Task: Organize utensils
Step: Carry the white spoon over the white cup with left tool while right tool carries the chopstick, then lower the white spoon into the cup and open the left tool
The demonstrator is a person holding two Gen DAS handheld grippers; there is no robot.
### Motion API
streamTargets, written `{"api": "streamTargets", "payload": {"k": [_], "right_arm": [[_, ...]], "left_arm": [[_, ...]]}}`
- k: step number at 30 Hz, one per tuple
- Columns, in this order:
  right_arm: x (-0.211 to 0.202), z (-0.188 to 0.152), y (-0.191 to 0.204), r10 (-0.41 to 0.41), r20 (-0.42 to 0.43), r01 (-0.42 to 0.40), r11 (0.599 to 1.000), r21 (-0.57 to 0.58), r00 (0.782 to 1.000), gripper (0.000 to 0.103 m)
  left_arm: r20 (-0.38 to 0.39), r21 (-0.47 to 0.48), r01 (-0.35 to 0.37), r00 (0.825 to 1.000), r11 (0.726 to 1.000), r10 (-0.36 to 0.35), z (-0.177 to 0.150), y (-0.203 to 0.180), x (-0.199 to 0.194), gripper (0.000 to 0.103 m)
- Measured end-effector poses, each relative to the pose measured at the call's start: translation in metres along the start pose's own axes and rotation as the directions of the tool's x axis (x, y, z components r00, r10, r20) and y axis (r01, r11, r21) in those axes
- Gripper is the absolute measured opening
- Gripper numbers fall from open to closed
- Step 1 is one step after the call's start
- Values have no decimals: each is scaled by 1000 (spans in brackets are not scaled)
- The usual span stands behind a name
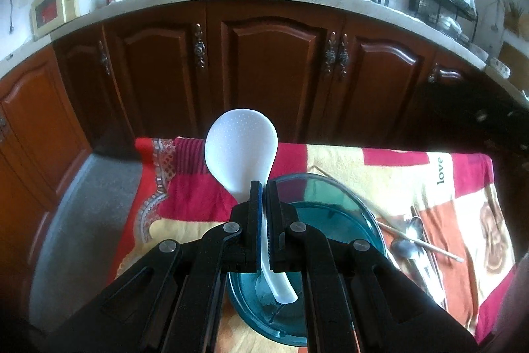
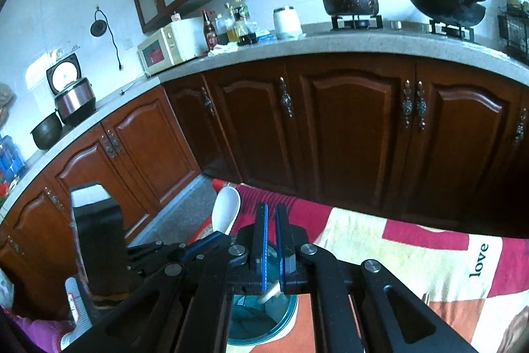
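L hand-held gripper (image 1: 263, 187) tight on white rice paddle (image 1: 239, 151), above teal bowl (image 1: 347, 197).

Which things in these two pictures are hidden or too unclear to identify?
- Left wrist: the rice paddle handle's middle is hidden by the jaws.
- Left wrist: the metal spoons beside the teal container blur together; their count is unclear.
- Right wrist: the right gripper holds something blurred, unidentifiable.

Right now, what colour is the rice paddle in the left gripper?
White, with a dotted texture on the rice paddle; clearest in the left wrist view.
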State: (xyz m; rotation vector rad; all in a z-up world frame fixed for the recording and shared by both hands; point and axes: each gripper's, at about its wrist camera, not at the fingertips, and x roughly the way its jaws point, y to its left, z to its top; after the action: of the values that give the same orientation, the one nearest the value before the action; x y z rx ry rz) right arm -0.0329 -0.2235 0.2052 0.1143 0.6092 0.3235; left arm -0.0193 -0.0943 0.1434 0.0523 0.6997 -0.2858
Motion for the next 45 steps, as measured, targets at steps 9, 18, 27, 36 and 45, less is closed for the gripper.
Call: {"api": "streamTargets", "payload": {"k": [9,18,27,36,45], "right_arm": [[17,-29,-31,-4,-77,10,997,79,997,4],[54,-65,-90,16,-240,37,976,215,971,21],[124,-86,-107,79,-350,25,959,283,933,29],[157,-87,-103,47,-422,49,975,215,905,24],[165,-91,-104,4,-440,70,986,152,898,0]], "left_arm": [[9,-13,22,1000,1000,-22,-10,2,-9,1],[24,-10,61,998,998,-61,-15,1,-12,2],[10,-6,86,996,996,-86,-14,1,-12,1],[4,-12,99,995,995,-99,-13,1,-9,2],[3,-5,99,995,995,-99,-14,1,-10,2]]}}
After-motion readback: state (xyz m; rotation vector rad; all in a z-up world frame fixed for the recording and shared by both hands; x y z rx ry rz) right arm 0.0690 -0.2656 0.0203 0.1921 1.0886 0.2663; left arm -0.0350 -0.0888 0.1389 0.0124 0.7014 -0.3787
